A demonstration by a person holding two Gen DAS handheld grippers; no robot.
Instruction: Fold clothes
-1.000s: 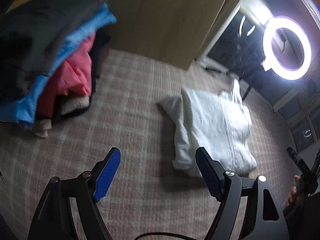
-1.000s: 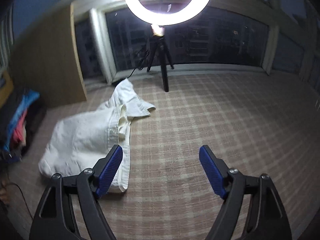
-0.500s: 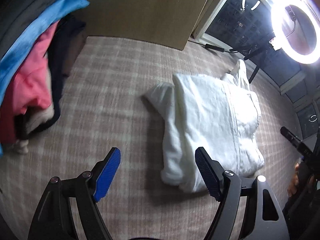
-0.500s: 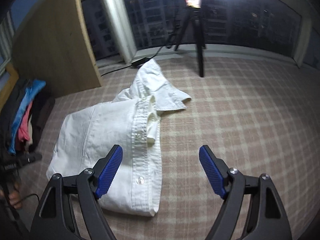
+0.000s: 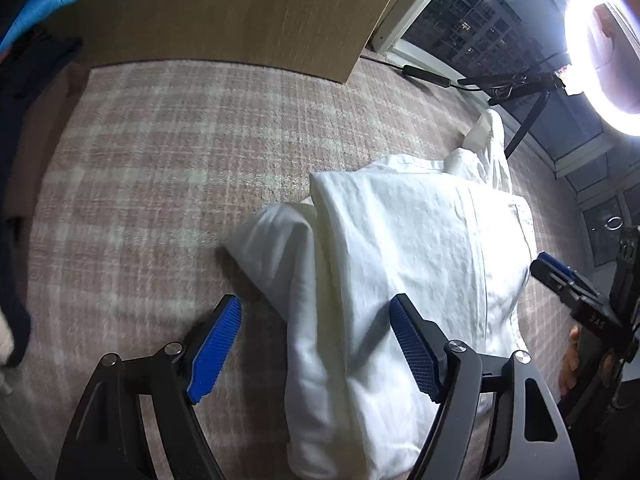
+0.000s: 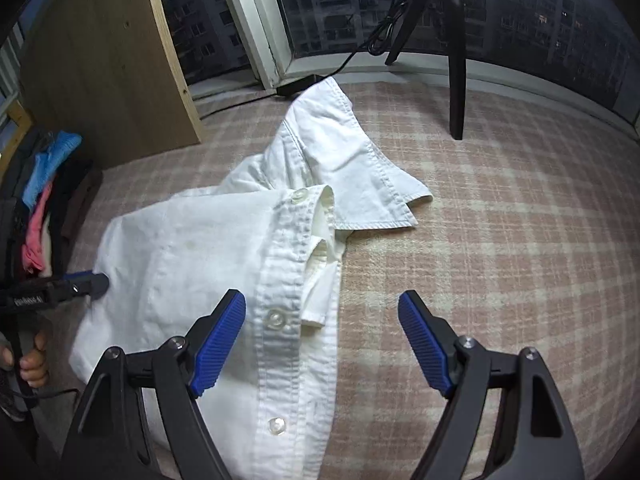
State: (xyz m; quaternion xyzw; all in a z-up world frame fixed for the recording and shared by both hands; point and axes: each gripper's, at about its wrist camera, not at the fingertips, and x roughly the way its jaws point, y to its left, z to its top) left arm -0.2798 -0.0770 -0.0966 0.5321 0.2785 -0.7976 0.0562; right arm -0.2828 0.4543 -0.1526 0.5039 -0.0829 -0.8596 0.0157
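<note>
Bare rug [image 6: 500, 240] lies open ahead-right of the right gripper [image 6: 322, 340]; a tripod leg [image 6: 456, 80] stands farther ahead.

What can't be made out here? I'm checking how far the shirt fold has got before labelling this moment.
- White shirt: near hem runs behind the right claw and off the bottom edge, right wrist view.
- Shirt's underside layers: hidden by its own top panel, both views.
- Clothes pile: cut by the left edge and dark; single garments unclear.
- Ring light: overexposed and clipped, left wrist view.
- Left claw: open, but contact with the shirt unclear.
</note>
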